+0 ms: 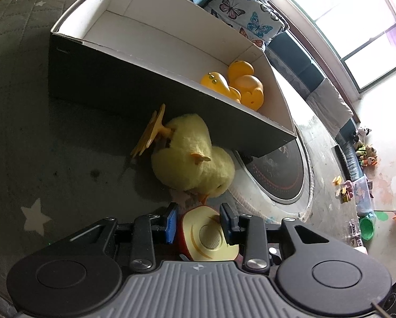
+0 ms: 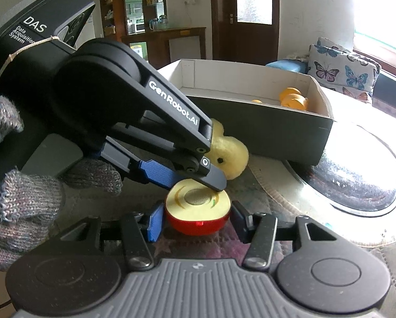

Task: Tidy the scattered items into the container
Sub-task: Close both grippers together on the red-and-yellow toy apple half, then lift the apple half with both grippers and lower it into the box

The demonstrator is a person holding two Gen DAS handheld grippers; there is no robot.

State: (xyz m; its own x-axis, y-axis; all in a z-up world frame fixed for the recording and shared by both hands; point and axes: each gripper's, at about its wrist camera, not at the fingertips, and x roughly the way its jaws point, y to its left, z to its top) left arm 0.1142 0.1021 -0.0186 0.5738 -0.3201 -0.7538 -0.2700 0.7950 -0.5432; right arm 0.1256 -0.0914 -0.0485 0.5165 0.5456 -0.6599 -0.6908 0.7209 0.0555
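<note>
A toy half apple (image 1: 208, 234), red skin and cream cut face, sits between the fingers of my left gripper (image 1: 199, 224), which closes on its sides. In the right wrist view the same half apple (image 2: 198, 210) lies on the mat between the open fingers of my right gripper (image 2: 196, 221), with the left gripper (image 2: 187, 177) reaching in over its cut face. A yellow plush duck (image 1: 190, 156) lies on its side against the dark wall of the white-lined box (image 1: 144, 84). Orange rubber ducks (image 1: 237, 84) sit in the box's right end.
A round black and silver disc (image 2: 357, 182) lies on the mat to the right of the box. Butterfly-print cushions (image 2: 343, 71) stand behind the box. A grey star-print mat (image 1: 36, 216) covers the surface. Toys lie on the floor at far right (image 1: 362, 193).
</note>
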